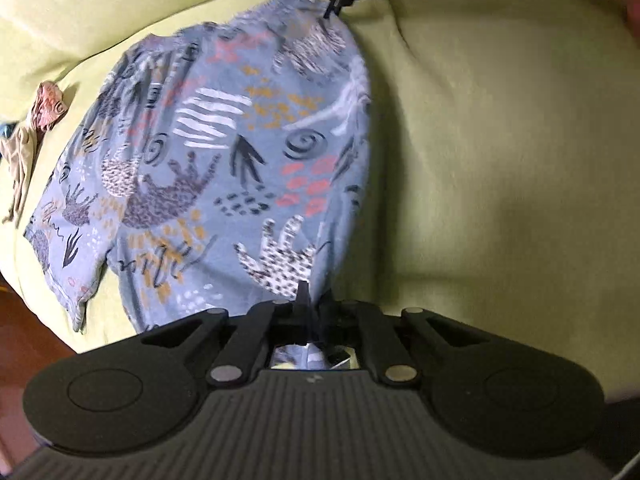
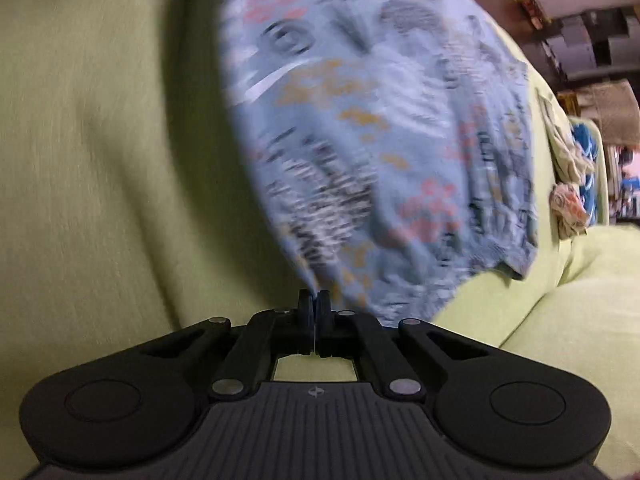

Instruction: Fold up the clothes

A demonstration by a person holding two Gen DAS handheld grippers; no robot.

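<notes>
**Shirt pinched at both ends**

Patterned shirt [image 1: 224, 152] lies along the sofa [image 1: 500, 140] seat. Left claw [image 1: 310, 300] clenched on the near hem; right claw [image 1: 334, 4] clenched on the far edge. Long axis runs claw to claw; loose sleeve trails toward the front edge

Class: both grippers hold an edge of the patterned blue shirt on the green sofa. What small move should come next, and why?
Probably carry both pinched corners across toward the far sleeve side: the left gripper and right gripper are shut on the shirt, whose lifted edge sags above the sofa.
</notes>
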